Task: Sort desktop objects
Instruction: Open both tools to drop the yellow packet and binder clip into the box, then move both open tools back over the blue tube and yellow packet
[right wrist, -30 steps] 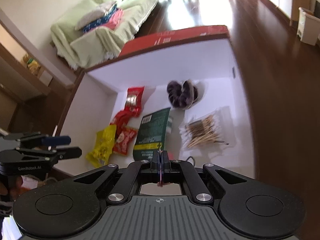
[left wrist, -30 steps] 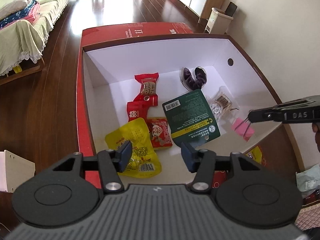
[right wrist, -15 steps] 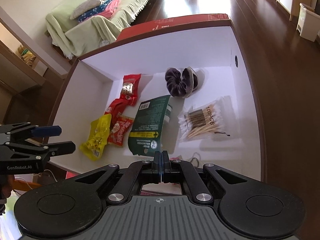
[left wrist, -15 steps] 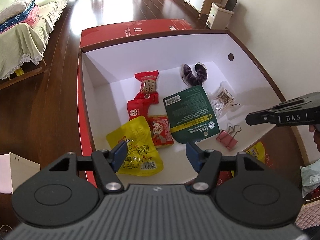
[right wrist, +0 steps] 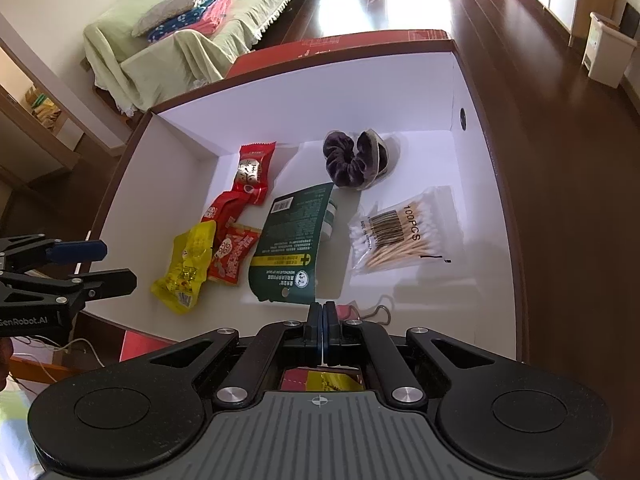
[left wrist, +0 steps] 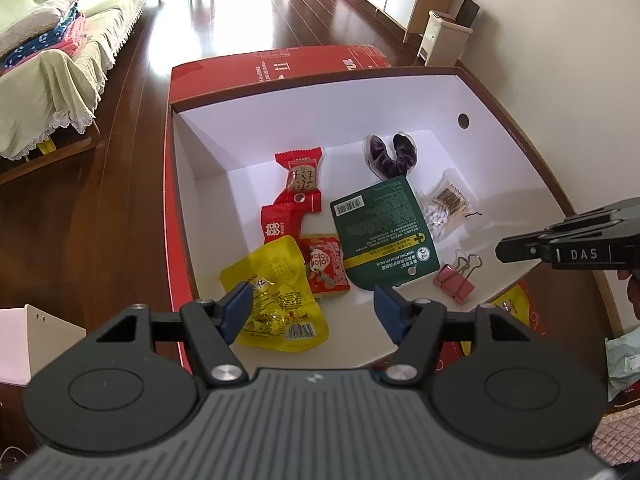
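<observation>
Two grippers hang over an open white-lined box [left wrist: 404, 100] with red outer flaps, standing on a dark wooden floor. The left gripper [left wrist: 314, 312] has its blue-padded fingers [left wrist: 236, 312] spread wide apart with nothing between them, poised above the near edge of the box, over the corner of a yellow snack packet [left wrist: 276, 292]. The right gripper [right wrist: 322, 320] has its fingers pressed together and grips nothing; in the left wrist view it juts in from the right side [left wrist: 520, 250], above the box's right wall. On the box floor lie, toward the left, a red candy wrapper [left wrist: 302, 178], a second red packet [left wrist: 280, 224] touching it, and a red-and-white snack bag [left wrist: 324, 264] partly overlapping the yellow packet. A dark green card package [left wrist: 384, 232] lies near the middle, its yellow stripe toward the near edge. Behind it sits a dark purple scrunchie [left wrist: 390, 154], close to the far wall. A clear bag of cotton swabs [right wrist: 396, 232], marked 100PCS, lies right of the green package. A pink binder clip [left wrist: 456, 280] rests near the front right, just beside the green package's corner, its wire handles pointing away from the near edge. A sofa [left wrist: 60, 40] draped in pale green cloth stands well apart on the left.
</observation>
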A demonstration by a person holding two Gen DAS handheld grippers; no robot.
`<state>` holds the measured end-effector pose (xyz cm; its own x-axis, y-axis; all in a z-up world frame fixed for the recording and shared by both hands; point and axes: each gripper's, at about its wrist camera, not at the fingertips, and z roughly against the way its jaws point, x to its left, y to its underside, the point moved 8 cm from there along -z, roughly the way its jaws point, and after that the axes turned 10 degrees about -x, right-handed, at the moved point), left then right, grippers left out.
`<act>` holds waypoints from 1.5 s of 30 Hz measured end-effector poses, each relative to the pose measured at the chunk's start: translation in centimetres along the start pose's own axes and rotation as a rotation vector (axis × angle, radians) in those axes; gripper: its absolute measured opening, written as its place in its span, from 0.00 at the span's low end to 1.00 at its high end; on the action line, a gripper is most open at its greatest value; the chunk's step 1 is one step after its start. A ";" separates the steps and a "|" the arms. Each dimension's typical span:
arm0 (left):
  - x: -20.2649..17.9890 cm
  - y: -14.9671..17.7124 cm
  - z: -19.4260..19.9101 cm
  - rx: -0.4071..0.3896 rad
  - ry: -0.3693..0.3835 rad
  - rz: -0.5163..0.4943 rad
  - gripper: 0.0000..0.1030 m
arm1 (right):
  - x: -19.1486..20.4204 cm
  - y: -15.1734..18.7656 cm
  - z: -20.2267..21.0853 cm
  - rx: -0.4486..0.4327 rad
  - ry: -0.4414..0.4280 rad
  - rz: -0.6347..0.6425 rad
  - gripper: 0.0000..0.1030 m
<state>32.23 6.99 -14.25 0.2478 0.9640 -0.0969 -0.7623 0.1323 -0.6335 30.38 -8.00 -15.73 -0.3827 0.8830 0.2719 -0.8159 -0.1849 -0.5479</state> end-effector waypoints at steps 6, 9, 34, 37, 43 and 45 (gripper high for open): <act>0.0 -0.3 1.1 -0.015 -0.026 -0.004 0.67 | 0.6 0.0 0.6 -0.018 0.008 0.006 0.00; 0.0 -0.4 1.8 -0.025 -0.041 -0.007 0.75 | 1.0 0.0 1.1 -0.030 0.006 0.008 0.00; -4.0 0.1 8.1 -0.153 -0.025 -0.071 0.80 | 1.1 1.7 9.4 -0.247 0.041 -0.011 0.95; -4.8 1.4 8.6 -0.161 -0.014 -0.112 0.80 | 0.3 2.7 10.4 -0.248 0.042 -0.031 0.95; -6.5 4.9 8.9 -0.141 -0.016 -0.224 0.80 | -1.6 6.0 11.2 -0.202 0.044 -0.094 0.95; -7.0 6.3 8.8 -0.129 -0.016 -0.259 0.80 | -2.0 7.3 11.4 -0.183 0.045 -0.105 0.95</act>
<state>20.42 3.12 -10.79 0.4139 0.9056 0.0924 -0.5924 0.3450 -0.7280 20.26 -16.02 -11.23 -0.2764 0.9126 0.3014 -0.7564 -0.0131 -0.6540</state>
